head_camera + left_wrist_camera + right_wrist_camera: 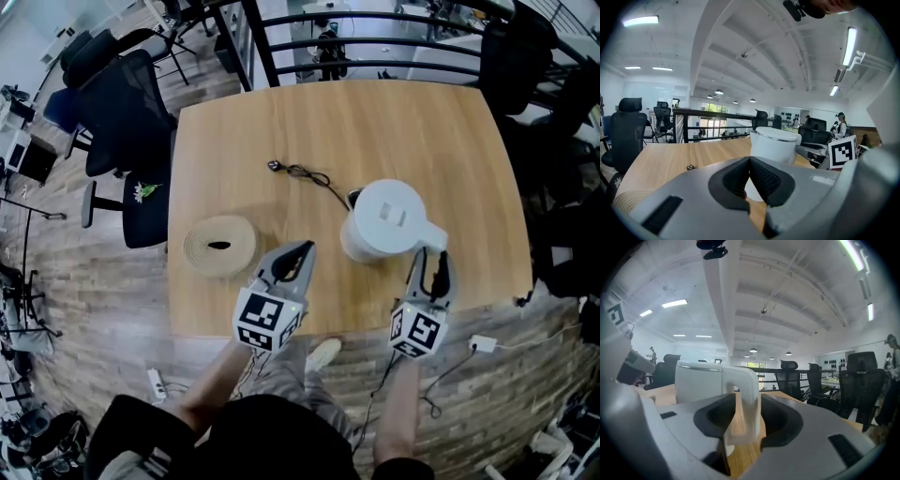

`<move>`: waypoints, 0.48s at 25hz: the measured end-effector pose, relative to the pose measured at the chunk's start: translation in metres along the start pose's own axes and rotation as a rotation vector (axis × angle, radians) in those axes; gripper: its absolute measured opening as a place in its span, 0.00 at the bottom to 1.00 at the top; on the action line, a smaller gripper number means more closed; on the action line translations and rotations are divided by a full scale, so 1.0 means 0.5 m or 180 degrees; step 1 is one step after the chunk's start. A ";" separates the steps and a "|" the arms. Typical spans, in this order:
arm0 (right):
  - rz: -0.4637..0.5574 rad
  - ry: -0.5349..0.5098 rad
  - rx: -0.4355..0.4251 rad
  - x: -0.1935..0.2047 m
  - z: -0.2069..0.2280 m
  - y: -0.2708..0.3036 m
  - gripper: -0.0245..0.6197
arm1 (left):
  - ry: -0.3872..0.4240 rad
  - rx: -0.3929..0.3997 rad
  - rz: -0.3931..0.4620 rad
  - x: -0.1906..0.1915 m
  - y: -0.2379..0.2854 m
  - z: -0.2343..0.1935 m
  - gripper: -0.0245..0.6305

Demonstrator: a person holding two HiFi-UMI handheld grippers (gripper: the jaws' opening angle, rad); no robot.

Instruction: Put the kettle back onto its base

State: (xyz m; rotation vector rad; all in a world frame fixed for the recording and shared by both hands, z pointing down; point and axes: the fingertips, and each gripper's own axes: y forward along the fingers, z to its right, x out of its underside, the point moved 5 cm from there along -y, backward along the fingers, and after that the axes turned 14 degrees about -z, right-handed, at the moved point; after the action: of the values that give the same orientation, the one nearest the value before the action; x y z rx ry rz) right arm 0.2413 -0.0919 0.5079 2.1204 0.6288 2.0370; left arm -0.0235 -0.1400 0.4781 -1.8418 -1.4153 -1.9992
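A white kettle (389, 218) stands upright on the wooden table (375, 122), right of the middle. A dark piece of its base (354, 197) peeks out at its far left edge, and a black cord (305, 173) runs from there to a plug (274, 166). My right gripper (431, 255) is at the kettle's handle (745, 399). The handle sits between the open jaws, and I see gaps beside it. My left gripper (305, 246) hovers left of the kettle, shut and empty. The left gripper view shows the kettle body (773, 143) just past the closed fingertips.
A beige round disc (219, 246) lies on the table left of my left gripper. A black railing (375, 42) runs behind the table's far edge. Office chairs (127, 103) stand at the left side. The near table edge is right under both grippers.
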 end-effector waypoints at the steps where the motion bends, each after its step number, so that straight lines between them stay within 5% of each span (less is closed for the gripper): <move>1: 0.0007 0.0001 -0.0012 -0.005 -0.002 -0.010 0.30 | 0.0005 -0.0002 0.0027 -0.002 -0.009 0.003 0.04; 12: 0.0171 -0.0018 -0.0101 -0.065 -0.014 -0.142 0.23 | 0.0103 -0.0007 0.0325 -0.038 -0.118 0.051 0.04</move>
State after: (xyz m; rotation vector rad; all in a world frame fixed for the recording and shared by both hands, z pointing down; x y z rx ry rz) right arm 0.2202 -0.0415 0.4515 2.1469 0.5407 2.0534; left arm -0.0348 -0.0992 0.4260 -1.8343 -1.2836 -1.9735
